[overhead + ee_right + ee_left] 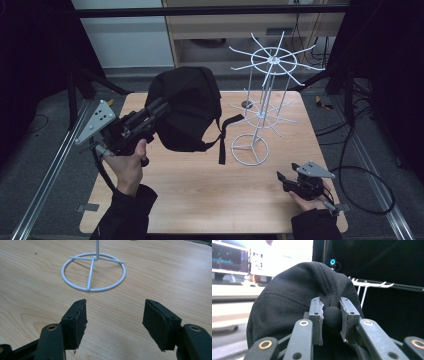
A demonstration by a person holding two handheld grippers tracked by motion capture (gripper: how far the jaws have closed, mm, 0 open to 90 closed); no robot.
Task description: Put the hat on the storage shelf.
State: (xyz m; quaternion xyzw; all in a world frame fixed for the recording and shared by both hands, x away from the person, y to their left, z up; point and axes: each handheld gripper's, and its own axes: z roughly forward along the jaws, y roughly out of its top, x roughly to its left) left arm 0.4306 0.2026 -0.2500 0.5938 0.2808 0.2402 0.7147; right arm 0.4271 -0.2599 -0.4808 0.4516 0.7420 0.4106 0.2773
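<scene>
A black cap [187,107] hangs in the air over the table's far left, a strap dangling from it toward the rack. My left gripper [162,107] is shut on the cap [294,300], its jaws pinching the round button on the crown. A white wire display rack [260,100] stands on the table to the right of the cap, with two tiers of hooks and a ring base [93,272]. My right gripper [286,177] rests low at the near right, open, with nothing between its fingers [116,317], pointing at the ring base.
The wooden table [200,195] has bare room in front and at the left. Cables [365,175] trail off the right edge. Metal rails run along both sides of the table, and a shelf unit stands behind it.
</scene>
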